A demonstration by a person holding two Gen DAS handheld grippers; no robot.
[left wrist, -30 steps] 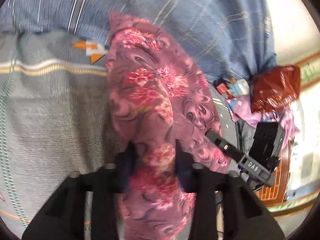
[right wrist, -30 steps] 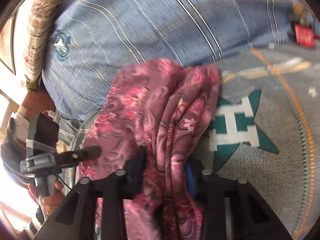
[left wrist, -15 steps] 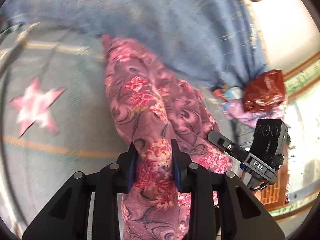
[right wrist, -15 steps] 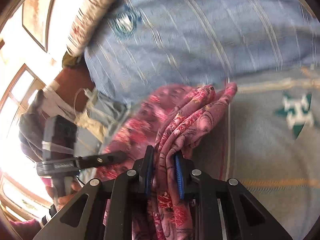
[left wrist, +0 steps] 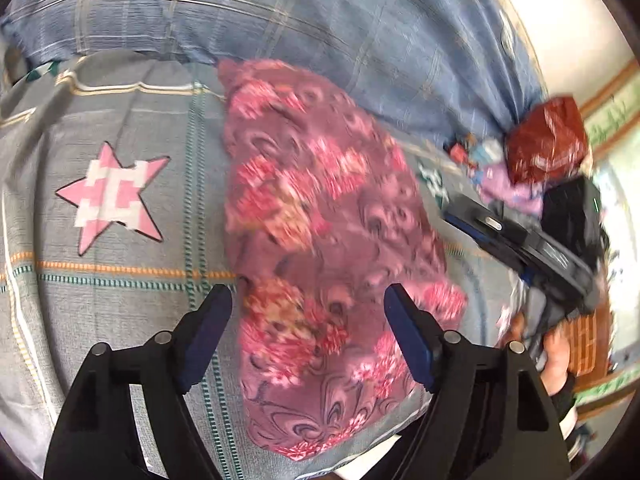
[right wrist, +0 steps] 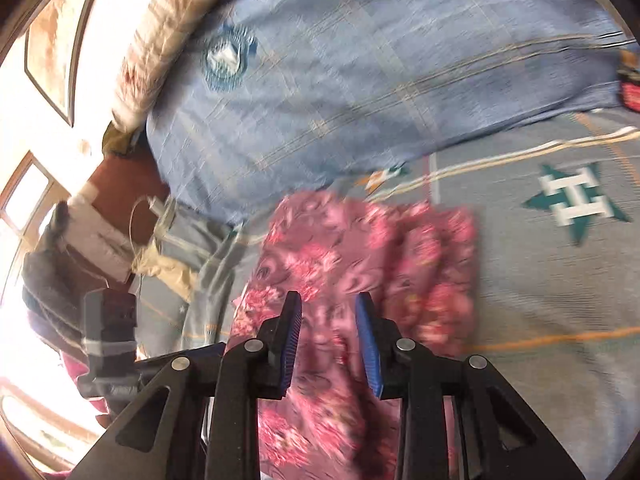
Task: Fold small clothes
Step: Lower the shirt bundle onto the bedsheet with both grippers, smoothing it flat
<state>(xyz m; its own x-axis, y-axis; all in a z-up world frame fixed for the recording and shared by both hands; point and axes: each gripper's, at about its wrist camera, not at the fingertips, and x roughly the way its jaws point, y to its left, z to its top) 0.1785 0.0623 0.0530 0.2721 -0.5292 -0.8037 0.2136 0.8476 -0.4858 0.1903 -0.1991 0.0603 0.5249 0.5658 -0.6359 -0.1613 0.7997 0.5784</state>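
Left wrist: floral garment (left wrist: 320, 216) between opening left tool (left wrist: 308, 304) pads, unclamped.

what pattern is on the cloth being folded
The cloth is mauve with pink flowers and dark swirls, clearest in the left wrist view.

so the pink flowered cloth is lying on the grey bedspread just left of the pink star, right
Not quite. The pink flowered cloth does lie on the grey bedspread, but it is right of the pink star, not left. The left wrist view shows it.
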